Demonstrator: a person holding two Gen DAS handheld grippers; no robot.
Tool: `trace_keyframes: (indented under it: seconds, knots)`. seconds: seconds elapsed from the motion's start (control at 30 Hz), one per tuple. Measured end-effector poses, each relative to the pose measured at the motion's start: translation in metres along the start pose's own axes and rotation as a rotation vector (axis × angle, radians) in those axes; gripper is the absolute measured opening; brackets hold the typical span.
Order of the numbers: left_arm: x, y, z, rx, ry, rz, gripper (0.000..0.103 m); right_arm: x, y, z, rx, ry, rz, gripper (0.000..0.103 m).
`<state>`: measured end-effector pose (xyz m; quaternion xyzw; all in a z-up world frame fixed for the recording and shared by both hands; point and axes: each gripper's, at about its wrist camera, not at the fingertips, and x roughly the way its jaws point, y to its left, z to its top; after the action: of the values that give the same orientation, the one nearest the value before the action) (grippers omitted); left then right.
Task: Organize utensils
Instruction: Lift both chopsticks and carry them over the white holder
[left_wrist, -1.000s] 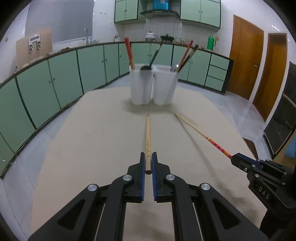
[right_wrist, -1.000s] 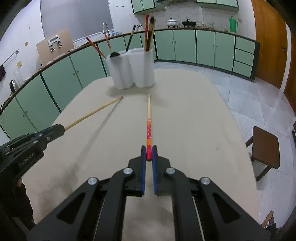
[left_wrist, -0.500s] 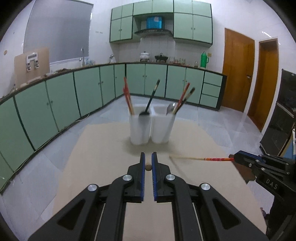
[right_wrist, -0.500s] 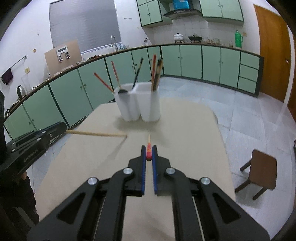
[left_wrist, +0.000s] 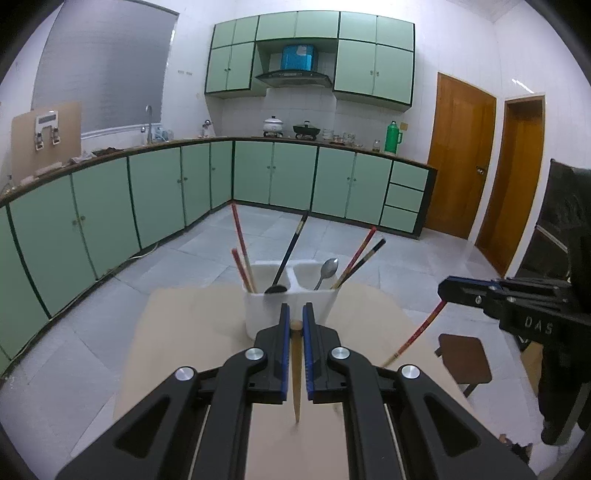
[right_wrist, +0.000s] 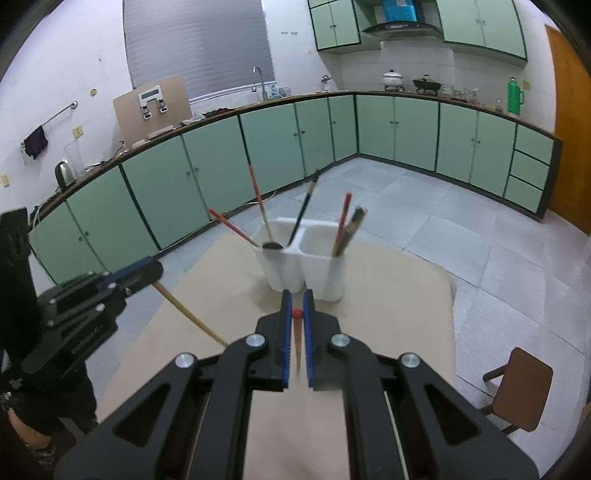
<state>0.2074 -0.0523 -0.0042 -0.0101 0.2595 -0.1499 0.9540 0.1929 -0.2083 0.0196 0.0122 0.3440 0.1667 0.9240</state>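
My left gripper is shut on a plain wooden chopstick, which hangs tip-down between the fingers above the table. My right gripper is shut on a red-ended chopstick, also hanging tip-down. Each view shows the other gripper at its side: the right gripper holds the red chopstick, and the left gripper holds the wooden chopstick. Ahead stands a white two-compartment holder with chopsticks, a black ladle and a metal spoon.
The beige table carries the holder near its far end. A brown stool stands on the tiled floor to the right. Green cabinets line the walls, with wooden doors at the right.
Both grippers have risen with their chopsticks, lifting them off the table. The chopsticks swung from lying flat to hanging tip-down. The holder now appears lower and nearer in both views.
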Motion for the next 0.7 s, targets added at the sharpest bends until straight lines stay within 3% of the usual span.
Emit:
trace_keyframes:
  seconds: [0.3,0.5,0.7]
  knots:
    - [-0.018,0.002,0.053,0.010,-0.103,-0.041,0.007,-0.021,-0.003,0.059,-0.037,-0.056,0.036,0.005]
    - [-0.019,0.003,0.104,0.038,-0.202,-0.016,0.007,-0.031,0.000,0.111,-0.072,-0.143,0.024,0.005]
    - [0.004,0.004,0.142,0.058,-0.241,0.016,0.007,-0.018,-0.012,0.161,-0.055,-0.222,-0.002,0.005]
